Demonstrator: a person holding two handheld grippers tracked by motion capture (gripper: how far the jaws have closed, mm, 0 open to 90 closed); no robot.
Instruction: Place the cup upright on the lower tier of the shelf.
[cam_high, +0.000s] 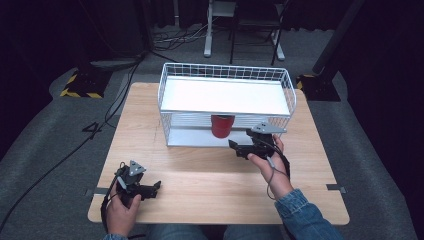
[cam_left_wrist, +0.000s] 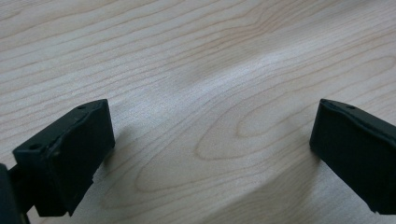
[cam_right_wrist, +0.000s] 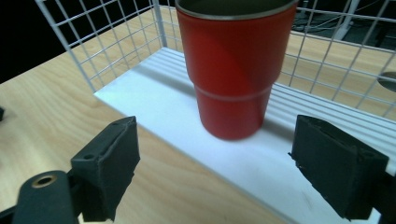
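Both claws gape empty, left claw (cam_high: 150, 190) near, right claw (cam_high: 240, 148) facing red cup (cam_right_wrist: 231, 70); clumsy closing could topple it.

Desk (cam_high: 210, 175) evenly lit from above; surroundings left dark. Soft shadows cast beside hand-held gripper jaws. Red cup (cam_right_wrist: 231, 70) slightly blurred; high view grainy.

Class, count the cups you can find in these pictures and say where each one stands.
1. A single red cup stands upright on the lower shelf of the white wire rack, just ahead of the open right gripper. The upper shelf could hide something behind it.
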